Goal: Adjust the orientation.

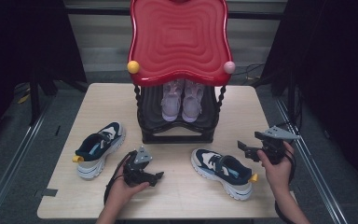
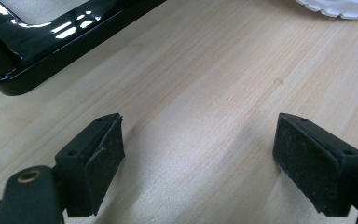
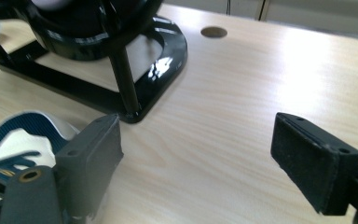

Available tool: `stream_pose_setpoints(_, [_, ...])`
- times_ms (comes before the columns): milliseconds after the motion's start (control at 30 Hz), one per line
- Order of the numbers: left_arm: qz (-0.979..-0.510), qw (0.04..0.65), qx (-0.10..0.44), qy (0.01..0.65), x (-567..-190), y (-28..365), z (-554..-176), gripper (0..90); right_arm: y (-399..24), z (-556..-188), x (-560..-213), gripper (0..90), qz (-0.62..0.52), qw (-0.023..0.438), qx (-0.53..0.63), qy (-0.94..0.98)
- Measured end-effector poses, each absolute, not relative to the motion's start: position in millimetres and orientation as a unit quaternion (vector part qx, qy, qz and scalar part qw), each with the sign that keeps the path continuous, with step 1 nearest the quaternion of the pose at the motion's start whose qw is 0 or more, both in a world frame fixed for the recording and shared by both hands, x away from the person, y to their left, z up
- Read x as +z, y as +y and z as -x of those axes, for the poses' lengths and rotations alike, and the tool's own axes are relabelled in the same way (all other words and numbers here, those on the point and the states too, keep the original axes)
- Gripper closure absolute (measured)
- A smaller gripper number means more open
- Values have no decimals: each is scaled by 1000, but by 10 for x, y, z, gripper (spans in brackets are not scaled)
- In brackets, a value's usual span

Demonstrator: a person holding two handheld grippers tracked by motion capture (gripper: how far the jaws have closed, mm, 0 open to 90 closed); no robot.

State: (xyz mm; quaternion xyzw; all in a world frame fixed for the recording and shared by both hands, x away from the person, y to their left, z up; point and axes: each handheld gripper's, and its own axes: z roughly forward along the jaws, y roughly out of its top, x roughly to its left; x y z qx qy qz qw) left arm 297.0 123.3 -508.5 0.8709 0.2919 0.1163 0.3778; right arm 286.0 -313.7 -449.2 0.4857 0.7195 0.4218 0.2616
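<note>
Centre strip: bare light wooden table (image 1: 177, 186) lies open between the left gripper (image 1: 157, 176) and the navy-and-white sneaker on the right (image 1: 223, 171).
Left side: a second navy-and-white sneaker with a yellow heel tab (image 1: 98, 148) blocks the way near the left edge.
Far middle: the glossy black rack (image 1: 177, 123) with its red wavy plastic top (image 1: 179, 39) bars the way (a lilac pair of shoes (image 1: 182, 100) fills its shelf).
Right gripper (image 1: 246, 148): jaws spread over bare wood, with the rack's base (image 3: 158, 70) just ahead to one side.
Right edge: a free strip of wood beyond the sneaker.
</note>
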Motion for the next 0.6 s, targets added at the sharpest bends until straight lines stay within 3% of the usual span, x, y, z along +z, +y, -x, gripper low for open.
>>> stream_pose_setpoints(600, [-871,378,116,292,-5086,1233,-2970,159,-3227,-2893,-4900,152,-507,236,388,733])
